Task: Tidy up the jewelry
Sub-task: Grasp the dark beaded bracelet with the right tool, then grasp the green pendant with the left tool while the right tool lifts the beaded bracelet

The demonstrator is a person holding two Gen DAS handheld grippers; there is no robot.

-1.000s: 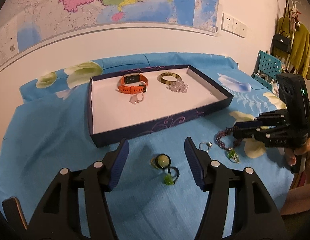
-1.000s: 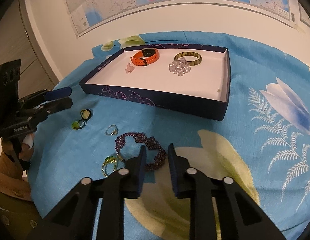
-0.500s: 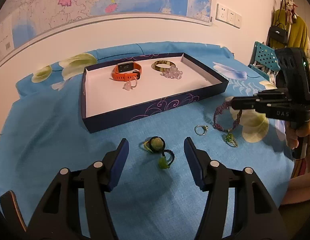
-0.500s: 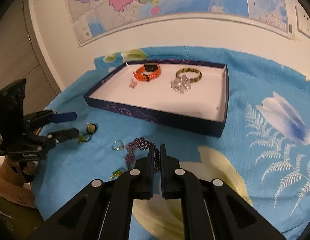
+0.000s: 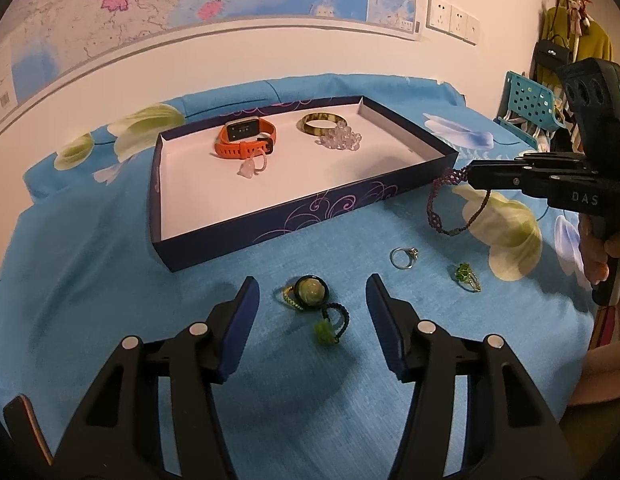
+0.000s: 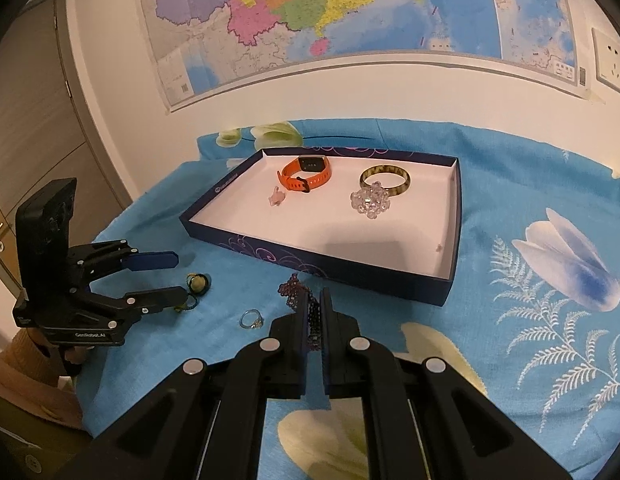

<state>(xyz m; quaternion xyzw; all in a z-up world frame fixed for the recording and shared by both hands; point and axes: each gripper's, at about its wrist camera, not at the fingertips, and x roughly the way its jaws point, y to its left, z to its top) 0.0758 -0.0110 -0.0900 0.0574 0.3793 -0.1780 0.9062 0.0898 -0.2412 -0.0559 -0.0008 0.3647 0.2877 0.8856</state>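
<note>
My right gripper (image 6: 315,300) (image 5: 472,174) is shut on a purple beaded bracelet (image 5: 442,208) (image 6: 296,292) and holds it off the cloth, just right of the navy tray's (image 5: 270,236) (image 6: 450,272) near corner. The tray holds an orange watch (image 5: 246,140), a brown bangle (image 5: 322,123), a clear bead cluster (image 5: 340,142) and a small pink piece (image 5: 250,167). My left gripper (image 5: 310,306) (image 6: 156,276) is open, low over a green stone pendant on a cord (image 5: 312,296) (image 6: 198,283). A silver ring (image 5: 404,258) (image 6: 252,319) and a green ring (image 5: 466,276) lie on the cloth.
A blue floral cloth (image 5: 90,264) covers the table. A wall with a map (image 6: 350,12) stands behind the tray. A teal basket (image 5: 526,100) and hanging clothes (image 5: 578,36) are at the far right. A door (image 6: 34,128) is at the left.
My right gripper has shut on the purple bracelet and lifted it off the cloth toward the tray's corner. My left gripper has stayed open over the green pendant.
</note>
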